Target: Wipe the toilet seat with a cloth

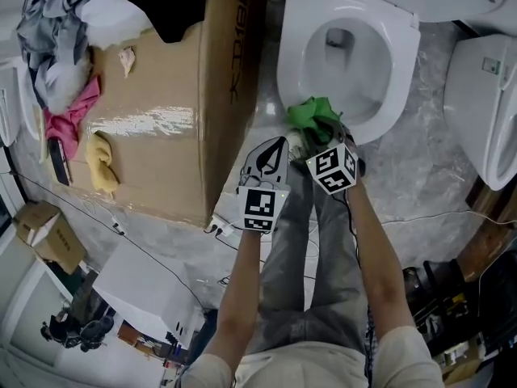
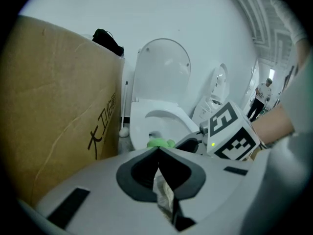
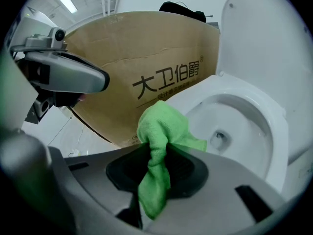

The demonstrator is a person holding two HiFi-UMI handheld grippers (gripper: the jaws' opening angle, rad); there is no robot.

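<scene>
The white toilet seat lies down on the bowl with the lid raised. My right gripper is shut on a green cloth, which bunches out past the jaws at the seat's near front rim. In the right gripper view the green cloth hangs between the jaws, with the seat just beyond. My left gripper hovers shut and empty just left of the cloth, over the floor. In its own view the jaw tips meet, with the cloth and the seat ahead.
A large cardboard box stands close on the toilet's left. A second white toilet stands at the right. Clothes lie piled beyond the box. Cables run over the marble floor. A person stands far off.
</scene>
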